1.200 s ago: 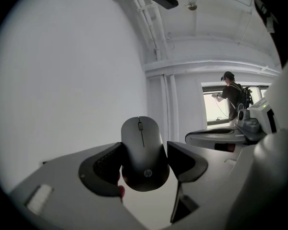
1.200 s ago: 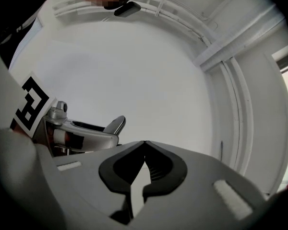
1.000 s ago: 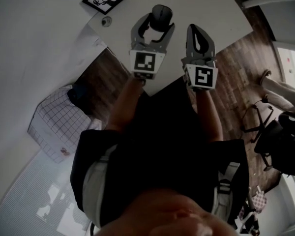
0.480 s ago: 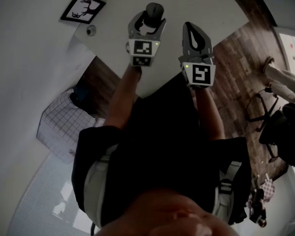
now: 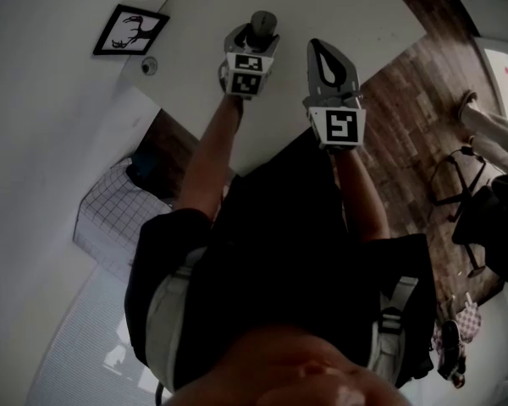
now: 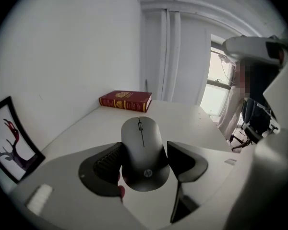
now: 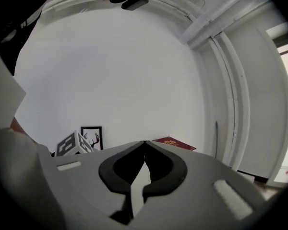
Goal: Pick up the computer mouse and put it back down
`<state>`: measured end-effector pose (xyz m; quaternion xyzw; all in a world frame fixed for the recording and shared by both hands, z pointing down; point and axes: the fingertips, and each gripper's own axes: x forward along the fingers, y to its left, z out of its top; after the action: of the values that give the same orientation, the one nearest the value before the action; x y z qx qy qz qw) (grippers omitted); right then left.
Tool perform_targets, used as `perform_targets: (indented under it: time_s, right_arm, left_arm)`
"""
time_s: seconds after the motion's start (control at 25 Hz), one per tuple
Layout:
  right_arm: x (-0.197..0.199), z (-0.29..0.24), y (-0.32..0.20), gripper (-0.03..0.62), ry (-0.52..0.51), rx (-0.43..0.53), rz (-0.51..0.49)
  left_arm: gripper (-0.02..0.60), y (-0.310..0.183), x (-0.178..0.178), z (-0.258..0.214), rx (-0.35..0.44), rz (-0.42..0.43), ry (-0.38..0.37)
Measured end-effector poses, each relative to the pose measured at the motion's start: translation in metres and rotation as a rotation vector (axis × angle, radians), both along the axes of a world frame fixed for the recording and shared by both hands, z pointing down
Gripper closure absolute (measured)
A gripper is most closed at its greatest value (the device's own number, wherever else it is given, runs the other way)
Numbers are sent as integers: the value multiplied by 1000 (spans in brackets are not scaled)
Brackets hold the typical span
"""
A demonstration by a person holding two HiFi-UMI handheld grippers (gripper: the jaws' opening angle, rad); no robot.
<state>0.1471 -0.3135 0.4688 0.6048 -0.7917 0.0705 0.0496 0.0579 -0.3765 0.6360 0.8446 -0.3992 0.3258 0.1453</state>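
Left gripper (image 6: 145, 158) pinches the computer mouse (image 6: 142, 134) by slick sides; it may slip onto the desk (image 6: 185, 121). Right gripper (image 7: 144, 143) is clenched, empty.

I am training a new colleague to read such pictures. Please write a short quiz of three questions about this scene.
1. True or false: the right gripper has its jaws together and holds nothing.
2. Between the jaws of the left gripper is: A) a pen B) the computer mouse C) a picture frame
3. On what does the red book lie?
Key: 1 true; 2 B; 3 the white table.
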Motion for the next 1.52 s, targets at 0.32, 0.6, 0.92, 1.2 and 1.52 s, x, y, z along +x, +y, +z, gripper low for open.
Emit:
perform_targets:
  time_s: [0.32, 0.6, 0.92, 1.2, 1.52]
  right_arm:
    - [12, 15, -14, 580, -15, -25, 13]
    - [19, 25, -25, 580, -31, -47, 29]
    - [19, 31, -35, 579, -45, -56, 33]
    - [14, 36, -37, 580, -42, -58, 31]
    - [10, 33, -34, 580, -41, -60, 31]
  left_arm:
    - [284, -11, 5, 45, -134, 9, -55]
    - [284, -21, 11, 61, -185, 39, -92]
    - [284, -24, 15, 69, -237, 62, -93]
    - [276, -25, 16, 72, -249, 72, -96]
    - [253, -26, 10, 58, -216, 54, -53]
